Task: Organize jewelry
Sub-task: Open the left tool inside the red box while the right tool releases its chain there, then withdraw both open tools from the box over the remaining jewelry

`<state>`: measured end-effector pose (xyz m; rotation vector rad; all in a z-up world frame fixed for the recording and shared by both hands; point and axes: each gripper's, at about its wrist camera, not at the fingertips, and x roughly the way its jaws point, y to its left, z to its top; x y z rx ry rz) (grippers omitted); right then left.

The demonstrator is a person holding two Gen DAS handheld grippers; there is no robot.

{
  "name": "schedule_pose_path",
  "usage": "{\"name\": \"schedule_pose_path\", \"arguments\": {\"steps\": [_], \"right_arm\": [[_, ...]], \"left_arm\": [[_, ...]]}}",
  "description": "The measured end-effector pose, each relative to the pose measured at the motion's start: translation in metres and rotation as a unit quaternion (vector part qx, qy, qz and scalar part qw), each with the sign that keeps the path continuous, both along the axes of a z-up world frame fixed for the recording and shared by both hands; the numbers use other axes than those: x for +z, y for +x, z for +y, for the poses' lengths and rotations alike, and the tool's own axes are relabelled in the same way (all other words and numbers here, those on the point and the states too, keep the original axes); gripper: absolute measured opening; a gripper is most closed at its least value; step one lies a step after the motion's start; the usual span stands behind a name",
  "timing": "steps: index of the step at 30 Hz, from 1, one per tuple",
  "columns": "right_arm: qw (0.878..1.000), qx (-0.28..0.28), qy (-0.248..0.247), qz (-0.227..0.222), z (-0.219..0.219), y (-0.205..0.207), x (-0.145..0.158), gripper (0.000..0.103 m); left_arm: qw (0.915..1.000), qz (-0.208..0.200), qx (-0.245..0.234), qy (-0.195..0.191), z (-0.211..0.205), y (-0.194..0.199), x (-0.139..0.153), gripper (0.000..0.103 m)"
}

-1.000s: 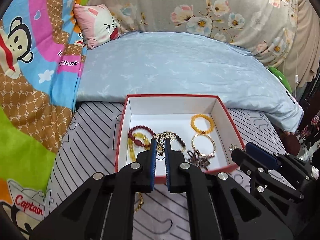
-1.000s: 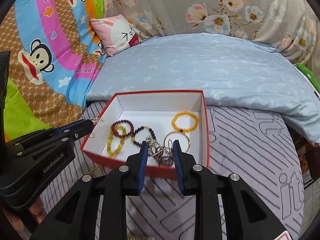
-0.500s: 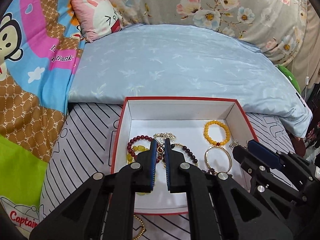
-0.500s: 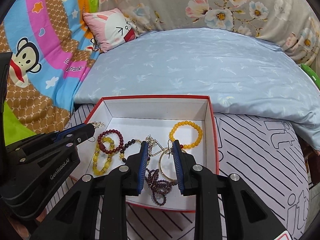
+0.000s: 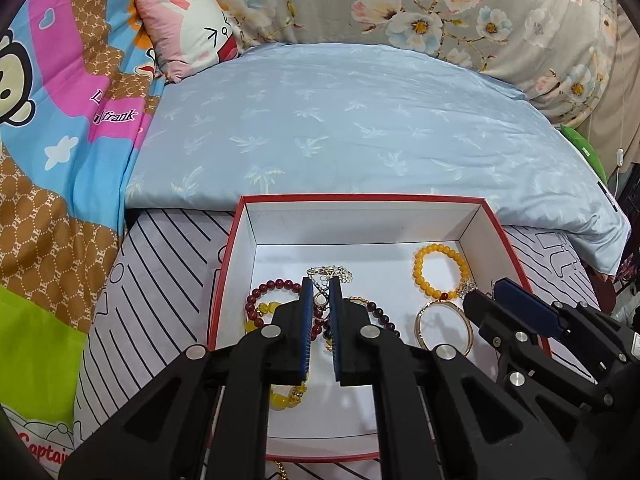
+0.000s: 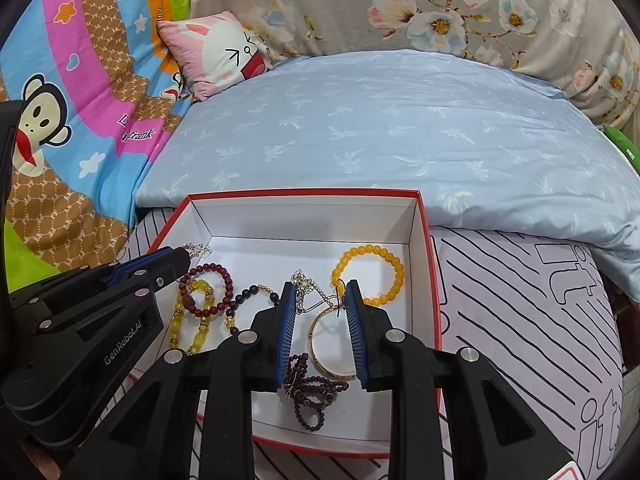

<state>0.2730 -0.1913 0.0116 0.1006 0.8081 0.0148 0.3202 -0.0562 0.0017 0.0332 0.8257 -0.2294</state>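
A red box with a white inside (image 5: 362,200) (image 6: 304,194) lies on the striped mat. In it lie an orange bead bracelet (image 5: 440,272) (image 6: 368,276), a dark red bead bracelet (image 5: 260,300) (image 6: 206,292), a yellow bead bracelet (image 6: 188,324), a gold bangle (image 5: 444,330) (image 6: 332,344) and a purple bead string (image 6: 312,392). My left gripper (image 5: 321,308) is over the box, narrowly parted around a silver chain necklace (image 5: 328,274). My right gripper (image 6: 320,308) is over the box, open, with a silver chain (image 6: 306,284) hanging at its left finger.
A light blue quilt (image 5: 352,120) lies right behind the box. A cartoon blanket (image 5: 52,128) is on the left and a pink pillow (image 5: 192,32) at the back. A gold chain (image 5: 282,470) lies on the mat by the box's near edge.
Both grippers have moved forward from the box's near edge to over its inside. The right gripper's fingers have opened wider around its silver chain.
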Motion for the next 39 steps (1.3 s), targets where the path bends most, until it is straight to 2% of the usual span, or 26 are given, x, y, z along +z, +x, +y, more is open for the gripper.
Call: {"name": "schedule_pose_path", "arguments": {"steps": [19,21,24,39], "right_arm": [[1.0,-0.008,-0.007,-0.001,-0.001,0.008,-0.002,0.025],[1.0,-0.013,-0.011,-0.004,-0.001,0.006,0.0,0.031],[1.0,-0.021,-0.009,-0.007,-0.004,0.0,0.004,0.037],[0.999,-0.032,-0.016,-0.013,0.001,-0.038,0.019,0.039]], "left_arm": [[1.0,-0.002,-0.003,0.009,-0.008,0.006,-0.005,0.009],[0.9999,-0.007,-0.002,0.013,-0.009,0.005,-0.002,0.015],[0.9997,-0.014,0.001,0.022,-0.01,-0.001,0.002,0.033],[0.9994,-0.021,0.007,0.025,-0.003,-0.036,0.016,0.033]]}}
